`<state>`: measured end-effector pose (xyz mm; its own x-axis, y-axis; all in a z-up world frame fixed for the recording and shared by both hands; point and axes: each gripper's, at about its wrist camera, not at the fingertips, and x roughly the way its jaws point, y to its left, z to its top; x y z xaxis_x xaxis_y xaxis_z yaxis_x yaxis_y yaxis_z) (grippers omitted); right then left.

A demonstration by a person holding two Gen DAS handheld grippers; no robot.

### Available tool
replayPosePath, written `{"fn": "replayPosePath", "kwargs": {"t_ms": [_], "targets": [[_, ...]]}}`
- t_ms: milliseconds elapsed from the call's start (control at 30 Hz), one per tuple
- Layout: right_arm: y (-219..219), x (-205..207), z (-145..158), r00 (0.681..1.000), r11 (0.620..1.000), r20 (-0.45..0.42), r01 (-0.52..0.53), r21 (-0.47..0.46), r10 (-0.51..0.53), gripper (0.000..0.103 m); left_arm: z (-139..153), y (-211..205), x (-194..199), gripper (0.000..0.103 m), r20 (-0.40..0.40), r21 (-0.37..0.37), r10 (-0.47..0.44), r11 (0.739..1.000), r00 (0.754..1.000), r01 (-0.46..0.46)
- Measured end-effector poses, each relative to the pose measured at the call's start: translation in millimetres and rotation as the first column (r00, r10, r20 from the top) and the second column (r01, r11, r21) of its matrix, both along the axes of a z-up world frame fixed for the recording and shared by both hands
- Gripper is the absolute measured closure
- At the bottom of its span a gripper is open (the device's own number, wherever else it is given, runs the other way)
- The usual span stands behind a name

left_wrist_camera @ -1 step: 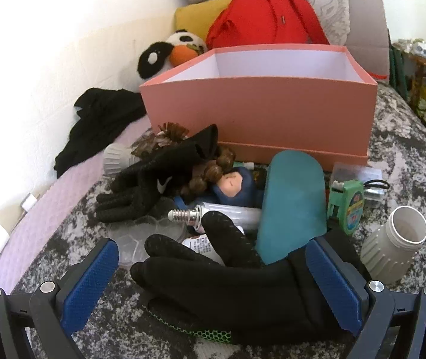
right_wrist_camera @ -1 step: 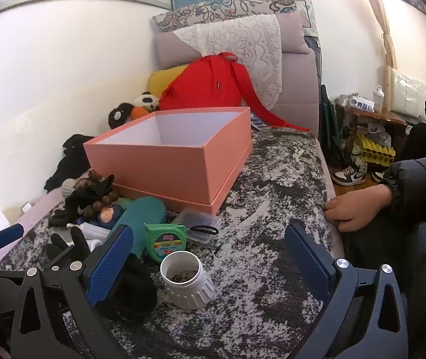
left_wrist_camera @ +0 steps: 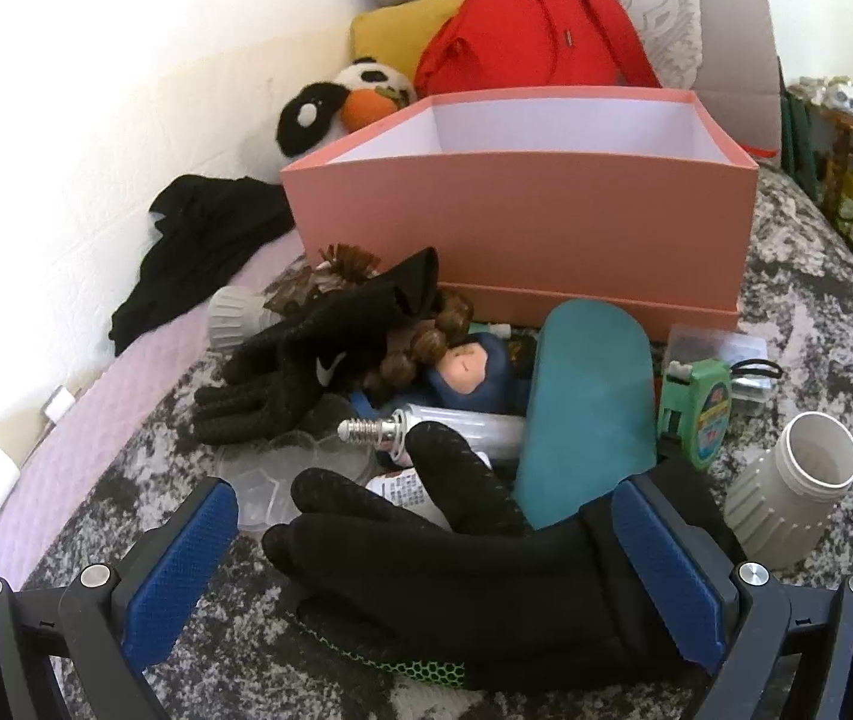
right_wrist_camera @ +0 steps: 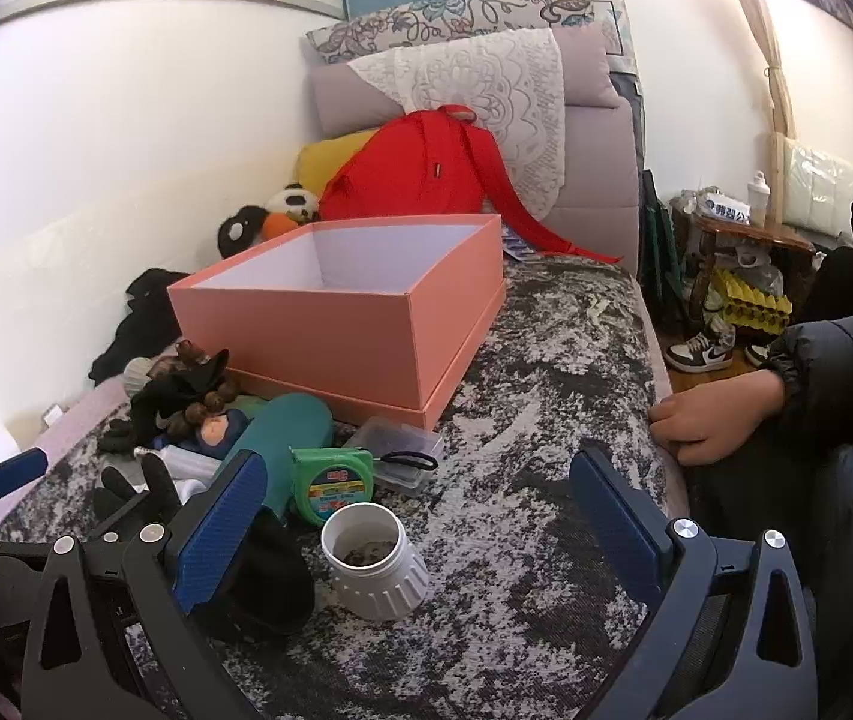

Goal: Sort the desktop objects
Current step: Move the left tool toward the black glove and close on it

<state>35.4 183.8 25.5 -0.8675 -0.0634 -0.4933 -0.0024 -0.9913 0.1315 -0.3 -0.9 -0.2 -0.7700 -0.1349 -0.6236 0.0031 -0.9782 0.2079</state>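
left gripper (left_wrist_camera: 420, 558) low over near black glove (left_wrist_camera: 474, 588), jaws apart, straddling glove, not clamped. right gripper (right_wrist_camera: 420, 522) jaws apart, holding nothing, white jar (right_wrist_camera: 374, 564) upright between them. pink box (left_wrist_camera: 522, 222) open at far side. teal case (left_wrist_camera: 588, 414), green tape measure (left_wrist_camera: 696, 414) right of glove pile.
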Motion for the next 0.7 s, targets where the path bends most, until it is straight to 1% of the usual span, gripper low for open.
{"fn": "replayPosePath", "kwargs": {"t_ms": [67,133,167,200,267,700], "targets": [[0.3,-0.6,0.0,1.000,1.000,0.002,0.001,0.002,-0.001,0.000,-1.2,-3.0,-0.5,0.000,-0.002,-0.001,0.001,1.000,1.000,-0.001],[0.6,-1.2,0.1,1.000,1.000,0.003,0.002,0.003,-0.002,0.000,-3.9,-9.4,4.6,0.000,-0.021,0.005,0.007,1.000,1.000,-0.007],[0.7,-1.6,0.1,1.000,1.000,0.004,0.003,0.004,-0.003,0.000,-5.6,-10.2,2.9,0.000,-0.013,0.002,0.009,1.000,1.000,-0.009],[0.9,-1.9,0.1,1.000,1.000,0.005,0.003,0.005,-0.003,0.000,-7.9,-6.6,-5.9,0.000,0.021,-0.012,0.007,1.000,1.000,-0.007],[1.4,-2.2,0.1,1.000,1.000,0.006,0.004,0.006,-0.004,0.000,-8.8,-10.5,-3.0,0.000,0.011,0.000,0.005,1.000,1.000,-0.005],[1.2,-3.9,-3.1,1.000,1.000,0.018,0.009,0.012,-0.009,0.000,-15.7,-6.8,-4.0,0.000,0.031,0.003,0.003,1.000,1.000,-0.003]]}}
